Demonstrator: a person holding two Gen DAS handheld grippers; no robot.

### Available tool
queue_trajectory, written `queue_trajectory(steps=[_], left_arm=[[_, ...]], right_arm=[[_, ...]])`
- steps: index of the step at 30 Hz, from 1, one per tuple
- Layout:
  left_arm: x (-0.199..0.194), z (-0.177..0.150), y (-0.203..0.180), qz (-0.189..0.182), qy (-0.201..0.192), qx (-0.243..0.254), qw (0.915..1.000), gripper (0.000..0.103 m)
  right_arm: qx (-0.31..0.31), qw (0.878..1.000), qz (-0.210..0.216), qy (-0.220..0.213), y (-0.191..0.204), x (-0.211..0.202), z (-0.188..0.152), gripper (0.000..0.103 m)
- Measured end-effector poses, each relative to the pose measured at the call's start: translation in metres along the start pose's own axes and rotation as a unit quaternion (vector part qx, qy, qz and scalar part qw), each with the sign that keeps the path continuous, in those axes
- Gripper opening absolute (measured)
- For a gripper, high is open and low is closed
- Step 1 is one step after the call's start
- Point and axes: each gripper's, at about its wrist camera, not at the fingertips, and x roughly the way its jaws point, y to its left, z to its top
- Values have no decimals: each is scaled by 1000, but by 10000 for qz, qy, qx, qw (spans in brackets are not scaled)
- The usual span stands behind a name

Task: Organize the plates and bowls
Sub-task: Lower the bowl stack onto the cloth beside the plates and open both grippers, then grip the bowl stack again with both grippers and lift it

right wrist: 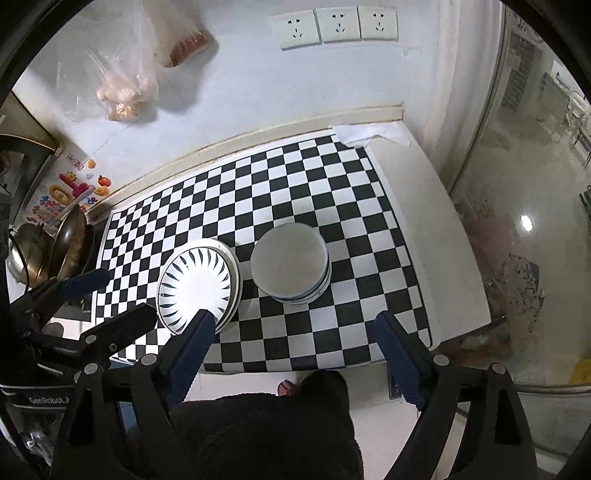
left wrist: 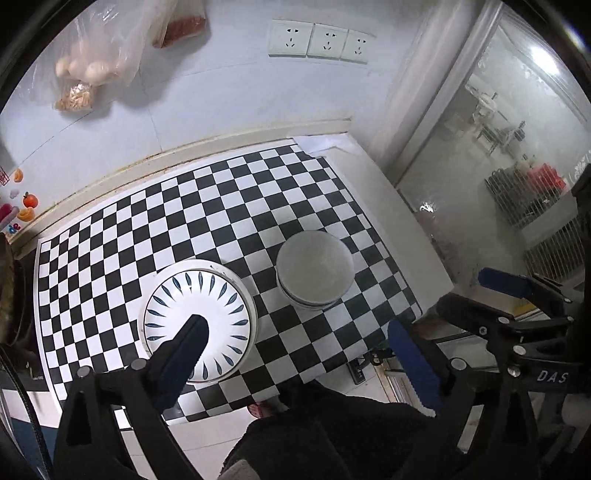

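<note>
A stack of white plates, the top one with blue leaf marks (left wrist: 197, 301) (right wrist: 195, 280), sits on the checkered mat (left wrist: 221, 206) (right wrist: 280, 184). To its right stands a stack of grey-white bowls (left wrist: 314, 267) (right wrist: 290, 264). My left gripper (left wrist: 299, 330) is open and empty, held high above the mat's front edge, its left finger over the plates. My right gripper (right wrist: 295, 325) is open and empty above the front edge too. The right gripper also shows in the left wrist view (left wrist: 454, 299), and the left one in the right wrist view (right wrist: 122, 295).
A white counter strip (right wrist: 424, 221) borders the mat on the right, beside a glass door (right wrist: 517, 184). Pans (right wrist: 48, 251) stand at the left. Plastic bags of food (right wrist: 122, 85) and wall sockets (right wrist: 336, 26) are on the back wall. The floor lies below the front edge.
</note>
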Motion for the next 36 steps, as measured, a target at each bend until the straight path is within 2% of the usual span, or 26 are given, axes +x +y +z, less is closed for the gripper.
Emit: queue_trajectory(steps=[4,6,8,10,13,16,19,22,24,25,26,27,29,32,36], left_arm=[[13,7,5,113,-185,-20,9998,100],[27,13,8,247,-231,-13,9994,100],[41,20,15,207,-187,-126,9995,100],[60,29,23,259,-182,-275,9991,100],[93,42,36,485,-65,-376,9981,100],[132,50,51,532,300,-513,9968,100],[169,55,66,351,744,-804,9934,99],[205,58,75,7,1318,-1020,9860,93],[225,60,76,-203,1597,-1073,9811,75],[234,60,76,-271,1736,-1079,9785,73],[242,60,75,-357,1866,-1087,9758,67],[253,60,74,-488,2010,-1075,9724,67],[267,57,71,-549,2222,-1023,9681,66],[284,53,70,-694,2472,-1040,9609,55],[296,51,70,-1196,2602,-1242,9500,56]], right_arm=[[90,9998,143,-92,-6,5,4,94],[87,9987,446,-216,-10,11,7,95],[129,9957,842,-369,-17,21,12,95],[208,9939,989,-441,-26,36,18,95],[405,9939,987,-265,-42,72,30,95],[641,9936,909,176,-60,120,39,95],[797,9907,874,675,-74,170,44,95],[844,9870,889,1040,-79,209,45,94],[979,9811,965,1358,-83,235,44,90],[1099,9761,1055,1552,-86,247,42,87],[1257,9697,1170,1736,-89,260,41,77],[1390,9642,1248,1880,-92,271,39,65],[1512,9577,1343,2048,-96,288,38,60],[1671,9480,1563,2213,-99,305,37,57],[1805,9387,1666,2420,-101,325,37,56]])
